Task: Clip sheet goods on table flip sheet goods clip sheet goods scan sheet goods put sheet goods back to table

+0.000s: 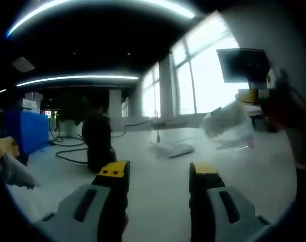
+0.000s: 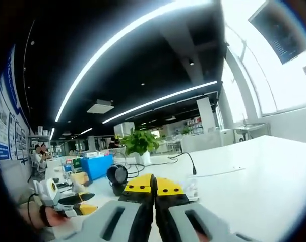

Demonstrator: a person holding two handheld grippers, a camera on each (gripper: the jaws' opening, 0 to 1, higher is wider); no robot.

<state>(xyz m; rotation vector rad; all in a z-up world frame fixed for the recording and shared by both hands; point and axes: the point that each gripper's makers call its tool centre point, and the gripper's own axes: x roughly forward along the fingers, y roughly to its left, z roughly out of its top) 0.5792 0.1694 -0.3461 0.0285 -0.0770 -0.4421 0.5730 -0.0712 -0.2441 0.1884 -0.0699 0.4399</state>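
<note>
Jaws of the left claw (image 1: 159,176) stand spread in the left gripper view, yellow tips apart with bare white bench (image 1: 163,201) between them and nothing held. Beyond those tips, a little to the right and resting on the bench, lies a flat pale sheet goods packet (image 1: 172,149), its long axis running roughly across the view; it is well ahead of the jaws, not between them. To the left of it stands a dark rounded scanner-like object (image 1: 98,143) with black cables (image 1: 67,146) trailing off behind. Higher at the right, the other claw comes into view, blurred, apparently carrying a second pale, crinkled sheet (image 1: 224,121); the blur makes the grip hard to confirm.

In the right gripper view the right claw (image 2: 154,185) has its yellow tips pressed together, and whether anything thin is pinched there I cannot tell. Ahead sit the dark round object (image 2: 116,176), a potted plant (image 2: 138,143) and a blue bin (image 2: 96,165).

By my judgement the left claw is nearer the lying packet and would reach forward and slightly right.
</note>
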